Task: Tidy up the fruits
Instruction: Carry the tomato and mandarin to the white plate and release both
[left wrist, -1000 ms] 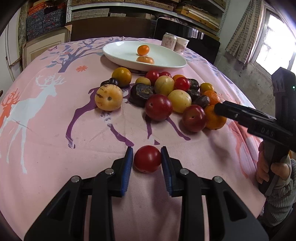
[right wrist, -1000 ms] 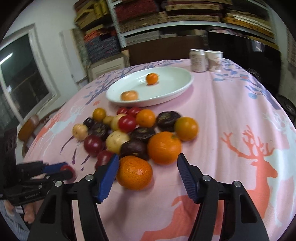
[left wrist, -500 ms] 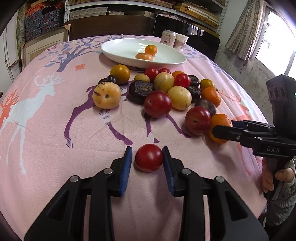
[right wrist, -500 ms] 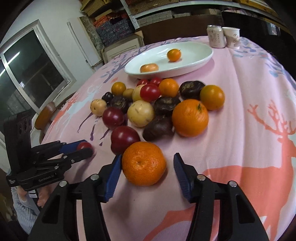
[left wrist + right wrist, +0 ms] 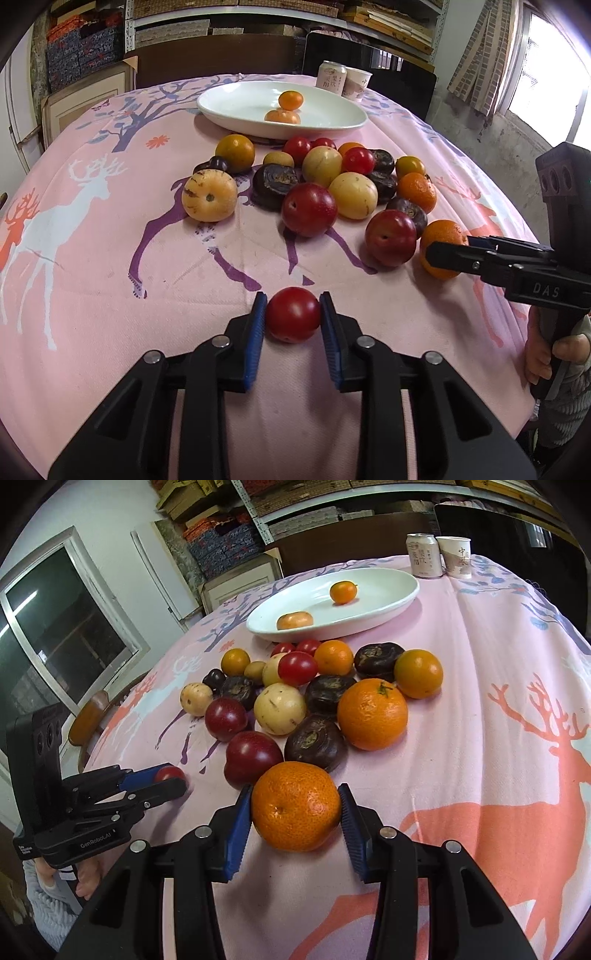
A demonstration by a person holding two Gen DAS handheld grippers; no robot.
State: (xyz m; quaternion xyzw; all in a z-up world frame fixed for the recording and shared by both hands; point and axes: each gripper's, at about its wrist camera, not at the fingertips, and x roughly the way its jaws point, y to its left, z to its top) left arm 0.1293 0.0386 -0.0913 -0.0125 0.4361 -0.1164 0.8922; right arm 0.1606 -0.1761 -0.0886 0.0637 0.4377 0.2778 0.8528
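Pink cloth printed with deer and trees covers the tabletop (image 5: 92, 258), and behind it shelves stacked with boxes and mats line the wall.

My left camera looks straight down my left hand-held gripper (image 5: 293, 319), whose blue pads touch both sides of a small red fruit (image 5: 293, 314) resting on the cloth, on the near side of the white plate (image 5: 229, 107) and apart from the pile. That view also shows a curtained window at right, and my right hand-held gripper (image 5: 443, 254) from the side, partly hiding its orange.

My right camera shows what is hidden there: the right hand-held gripper (image 5: 295, 805) pinches a large orange (image 5: 295, 806) between its pads, at the near edge of the pile in front of the plate (image 5: 369, 616). It also shows a window at left and my left hand-held gripper (image 5: 162, 781) side-on, with the red fruit (image 5: 169, 773) peeking out between its fingers.

I count two small orange fruits on the plate, one round (image 5: 343, 592) and one flatter (image 5: 294, 620). Beyond the plate stand one can (image 5: 424, 555) and one paper cup (image 5: 456, 556), side by side. In the pile I count three yellow fruits and two large dark red plums; the dark purple ones overlap too much to count surely.
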